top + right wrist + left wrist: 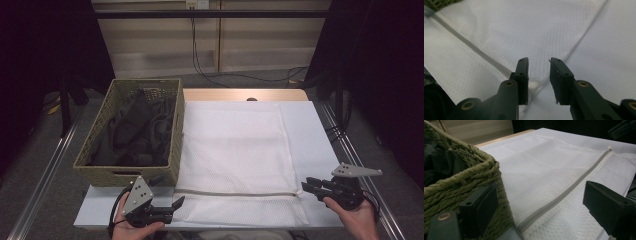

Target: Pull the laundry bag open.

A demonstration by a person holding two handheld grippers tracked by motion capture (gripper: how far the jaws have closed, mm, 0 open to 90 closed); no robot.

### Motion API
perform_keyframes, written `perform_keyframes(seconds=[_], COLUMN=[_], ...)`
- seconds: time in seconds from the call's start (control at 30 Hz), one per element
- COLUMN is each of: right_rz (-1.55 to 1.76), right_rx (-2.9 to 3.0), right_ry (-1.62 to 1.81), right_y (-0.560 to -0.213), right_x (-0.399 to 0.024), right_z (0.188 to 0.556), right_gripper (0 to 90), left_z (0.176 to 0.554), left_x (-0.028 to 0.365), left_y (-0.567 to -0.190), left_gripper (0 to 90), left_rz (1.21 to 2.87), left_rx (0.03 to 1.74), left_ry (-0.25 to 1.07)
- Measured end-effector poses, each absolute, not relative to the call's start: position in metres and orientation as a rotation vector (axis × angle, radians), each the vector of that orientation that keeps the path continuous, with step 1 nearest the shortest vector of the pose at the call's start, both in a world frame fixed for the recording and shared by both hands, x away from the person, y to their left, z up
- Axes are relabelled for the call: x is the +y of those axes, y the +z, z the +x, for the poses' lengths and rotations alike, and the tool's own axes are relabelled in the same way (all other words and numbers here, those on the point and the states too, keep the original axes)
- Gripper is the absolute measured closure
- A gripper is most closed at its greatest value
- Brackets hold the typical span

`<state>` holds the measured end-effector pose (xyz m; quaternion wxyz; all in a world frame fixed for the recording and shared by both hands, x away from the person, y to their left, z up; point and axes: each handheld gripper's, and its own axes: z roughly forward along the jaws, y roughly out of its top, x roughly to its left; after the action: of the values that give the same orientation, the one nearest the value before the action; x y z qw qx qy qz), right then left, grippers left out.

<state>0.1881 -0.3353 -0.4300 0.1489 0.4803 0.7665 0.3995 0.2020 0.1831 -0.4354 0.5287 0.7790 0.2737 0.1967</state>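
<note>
Item 1. Left gripper [176, 204], nearest the camera at the table's front edge, cradled from below in the person's left hand [131, 229]. Jaws spread wide, nothing between them. It lies roughly level and points right along the front edge, toward the near left corner of the mesh bag.

Item 2. Woven basket [100, 172], just beyond and left of the left gripper, touching the bag's left edge. Dark clothing [137, 131] is heaped inside.

Item 3. White mesh laundry bag [232, 142], flat on the white table cover [312, 130], spanning the space between the two grippers. Its grey zipper [564, 195] runs from just ahead of the left gripper across to the right gripper's tips.

Item 4. Zipper pull [533, 85], a small pale tab at the zipper's right end, lying just below the gap between the right gripper's jaws.

Item 5. Right gripper [303, 185], held in the right hand [356, 220] at the bag's right edge, pointing left and slightly down. Jaws partly drawn in with a narrow gap; they pinch nothing yet.

Handling note: the step appears to be seizing the pull to open the bag. Best to lower the tips so the tab sits squarely between the pads, avoid catching mesh, and let the left gripper pin the opposite end before drawing the zipper.
</note>
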Motion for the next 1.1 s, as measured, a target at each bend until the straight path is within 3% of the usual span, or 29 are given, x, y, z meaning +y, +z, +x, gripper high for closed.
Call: perform_keyframes(seconds=[0.2,0.67,0.9,1.1], right_rz=[1.464,1.465,1.447,1.414], right_rx=[2.177,2.295,2.313,2.337], right_ry=[1.075,0.918,1.01,1.018], right_y=[-0.445,-0.463,-0.463,-0.463], right_x=[-0.347,-0.337,-0.335,-0.331], right_z=[0.174,0.188,0.192,0.192], right_gripper=[69.7,64.0,57.1,56.5], left_z=[0.202,0.208,0.208,0.209], left_x=[0.18,0.176,0.174,0.171], left_y=[-0.435,-0.436,-0.437,-0.437], left_gripper=[12.5,12.3,12.4,12.5], left_rz=[1.872,1.881,1.877,1.887], left_rx=[0.642,0.65,0.651,0.643], left_ry=[0.466,0.464,0.456,0.454])
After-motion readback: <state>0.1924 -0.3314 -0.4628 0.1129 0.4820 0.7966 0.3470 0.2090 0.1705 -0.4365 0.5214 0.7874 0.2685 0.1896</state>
